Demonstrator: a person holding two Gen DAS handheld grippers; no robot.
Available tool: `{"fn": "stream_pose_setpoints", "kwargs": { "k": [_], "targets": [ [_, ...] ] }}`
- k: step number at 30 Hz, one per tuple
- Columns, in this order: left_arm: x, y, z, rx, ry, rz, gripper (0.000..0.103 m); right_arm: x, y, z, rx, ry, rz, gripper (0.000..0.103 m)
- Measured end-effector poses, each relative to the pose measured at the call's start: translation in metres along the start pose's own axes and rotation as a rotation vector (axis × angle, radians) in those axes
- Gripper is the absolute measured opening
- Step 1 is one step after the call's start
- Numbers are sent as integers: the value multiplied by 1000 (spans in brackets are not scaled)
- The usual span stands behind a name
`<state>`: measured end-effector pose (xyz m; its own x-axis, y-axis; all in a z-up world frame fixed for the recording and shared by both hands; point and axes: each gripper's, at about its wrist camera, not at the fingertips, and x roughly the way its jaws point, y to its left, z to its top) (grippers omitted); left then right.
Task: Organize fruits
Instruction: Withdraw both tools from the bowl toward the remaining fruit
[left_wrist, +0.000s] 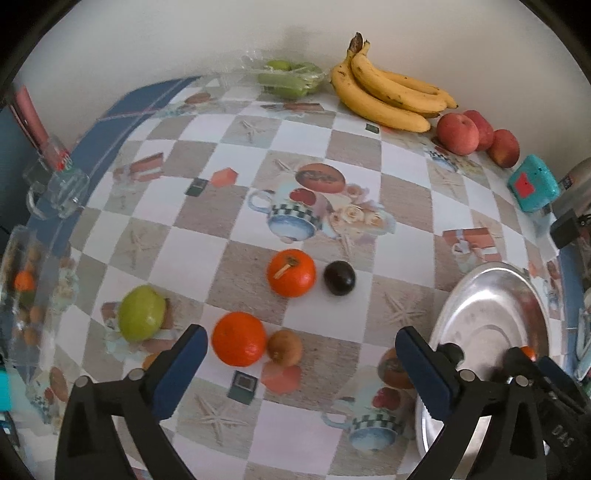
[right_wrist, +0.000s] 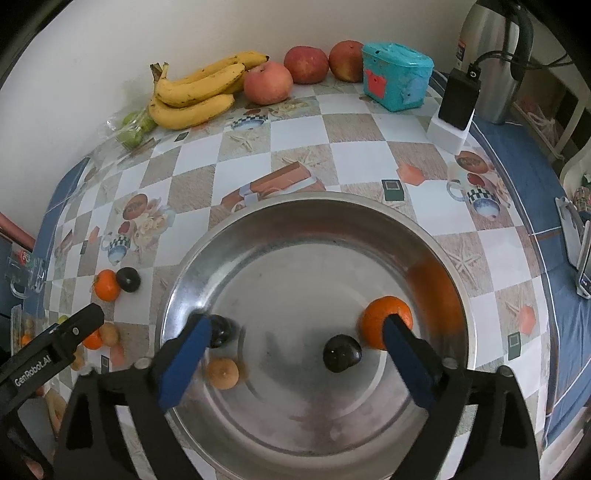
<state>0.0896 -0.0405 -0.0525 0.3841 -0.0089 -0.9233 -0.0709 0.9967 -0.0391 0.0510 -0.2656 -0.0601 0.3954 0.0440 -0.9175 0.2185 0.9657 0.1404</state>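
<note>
My left gripper (left_wrist: 301, 352) is open above the checkered tablecloth, nothing pressed between its blue pads. Just ahead of it lie a tangerine (left_wrist: 239, 339) and a small brown fruit (left_wrist: 284, 347). Farther on are a stemmed tangerine (left_wrist: 291, 273) and a dark plum (left_wrist: 340, 277), with a green fruit (left_wrist: 141, 313) to the left. My right gripper (right_wrist: 295, 336) hangs open over the metal bowl (right_wrist: 295, 201). Inside the bowl are a tangerine (right_wrist: 380, 317), two dark plums (right_wrist: 341, 352) (right_wrist: 221, 330) and a small brown fruit (right_wrist: 221, 373).
Bananas (right_wrist: 195, 92), three apples (right_wrist: 267, 83) and bagged green fruit (right_wrist: 135, 127) line the back wall. A teal box (right_wrist: 397, 75), a charger block (right_wrist: 456, 107) and a steel flask (right_wrist: 491, 55) stand at the back right. A glass mug (left_wrist: 59, 188) sits at the left edge.
</note>
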Motion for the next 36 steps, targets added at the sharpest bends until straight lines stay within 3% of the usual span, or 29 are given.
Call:
{"fn": "stream_pose_setpoints", "kwargs": {
  "k": [14,24,36],
  "targets": [
    [-8,4,0,94,-53,26,103,0,2,0,6,-10,20,96],
    [-15,49,8,-5,-91,19,103,-3,22,2,-41,-32,72,96],
    [-18,134,17,-154,-133,147,103,-16,89,1,-175,-98,233,96]
  ]
}}
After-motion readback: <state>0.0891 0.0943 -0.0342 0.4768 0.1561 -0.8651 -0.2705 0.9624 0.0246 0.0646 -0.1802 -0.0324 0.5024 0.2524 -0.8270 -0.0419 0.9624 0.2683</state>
